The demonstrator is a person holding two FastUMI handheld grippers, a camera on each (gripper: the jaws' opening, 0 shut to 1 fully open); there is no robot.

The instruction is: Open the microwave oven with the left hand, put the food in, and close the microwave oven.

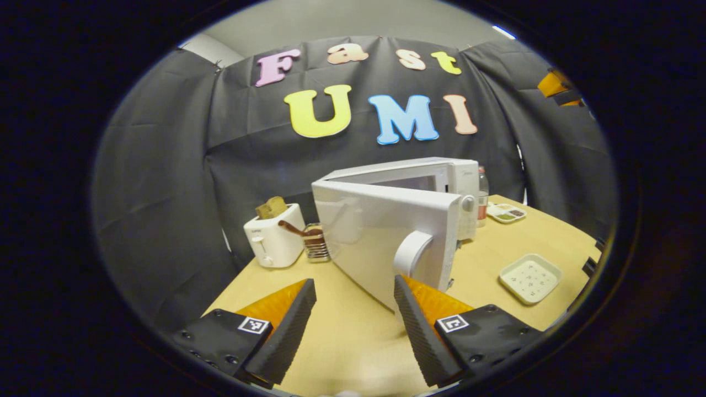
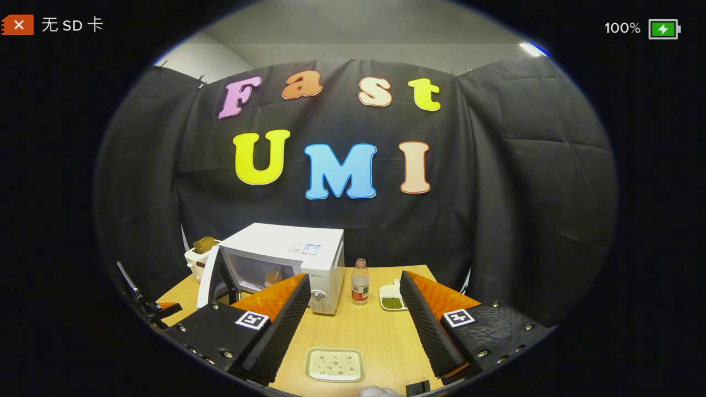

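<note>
I am holding my left gripper (image 1: 353,309) low over the worktop (image 1: 353,342), right in front of the microwave oven (image 1: 419,182), whose door (image 1: 380,242) is standing partly swung out toward me. Its curved handle (image 1: 411,253) is lying just above and touching, or nearly touching, my right-hand finger (image 1: 411,314); its long axis is running upright, so I judge the pull has to come sideways along the door's swing. My left fingers are spread wide and gripping nothing, the handle sitting outside the gap rather than between them.

My right gripper (image 2: 353,314) is hanging farther back, well apart from the oven, its fingers also wide apart and empty. From there I am seeing something pale and brownish inside the open cavity (image 2: 259,275), possibly the food, though I cannot tell. A shallow tray (image 2: 335,364) is lying on the worktop just beneath.
</note>
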